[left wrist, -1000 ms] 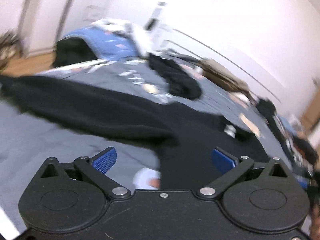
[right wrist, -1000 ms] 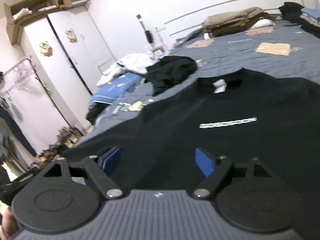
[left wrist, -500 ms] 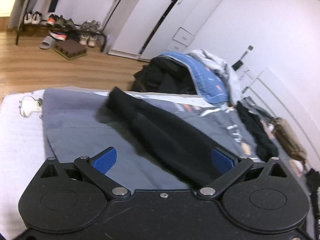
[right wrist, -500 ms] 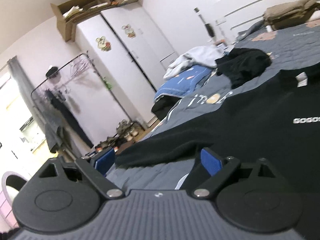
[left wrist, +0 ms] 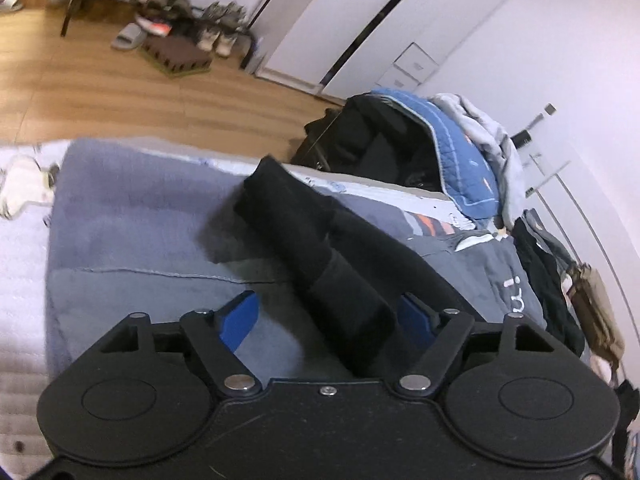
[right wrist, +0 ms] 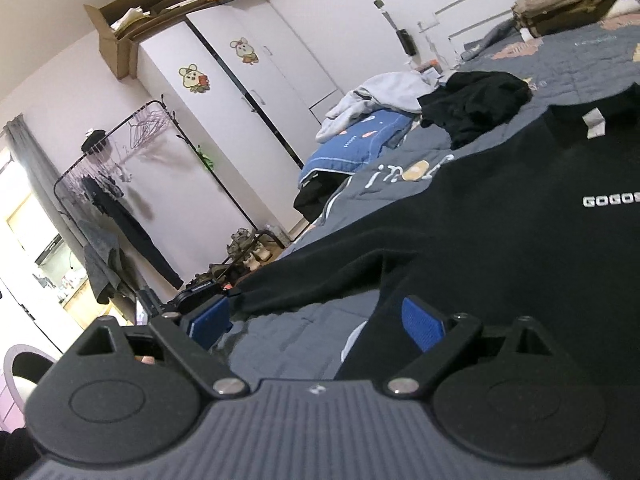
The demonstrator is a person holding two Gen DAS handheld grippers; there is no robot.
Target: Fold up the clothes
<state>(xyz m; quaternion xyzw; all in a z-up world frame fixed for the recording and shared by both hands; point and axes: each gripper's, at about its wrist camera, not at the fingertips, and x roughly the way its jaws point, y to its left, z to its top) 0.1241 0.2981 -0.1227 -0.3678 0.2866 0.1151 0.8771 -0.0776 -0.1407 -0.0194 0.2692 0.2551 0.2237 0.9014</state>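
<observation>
Left gripper (left wrist: 326,316): jaws closing, blue pads not yet pressing. The cuffed end of the black sweatshirt's sleeve (left wrist: 344,280) lies between them, close against the right-hand pad; a clear gap remains at the left-hand pad.

Right gripper (right wrist: 316,320): jaws spread wide, nothing pinched. It hangs low over the bed at the notch where the sleeve meets the body of the black sweatshirt (right wrist: 500,240). The right-hand pad is over black cloth, the left-hand pad beside the sleeve end.

Surface: the sweatshirt lies spread front-up on a grey quilted bedspread (left wrist: 132,240), white lettering on the chest and a white neck label showing. The sleeve runs out toward the bed's corner. A white under-layer (left wrist: 20,264) shows past the bedspread's edge.

Further along the bed: a crumpled black garment (right wrist: 476,104), a blue quilt (right wrist: 352,148) draped over the bed's edge with a pale grey garment (right wrist: 384,92) on top, and folded tan bedding (right wrist: 568,4) at the far end.

Room: wood floor (left wrist: 120,88), a row of shoes (left wrist: 180,28) by the wall, a white wardrobe (right wrist: 248,92) with two cartoon stickers, open cardboard boxes (right wrist: 136,24) on top, and a clothes rack (right wrist: 112,168) with dark garments.
</observation>
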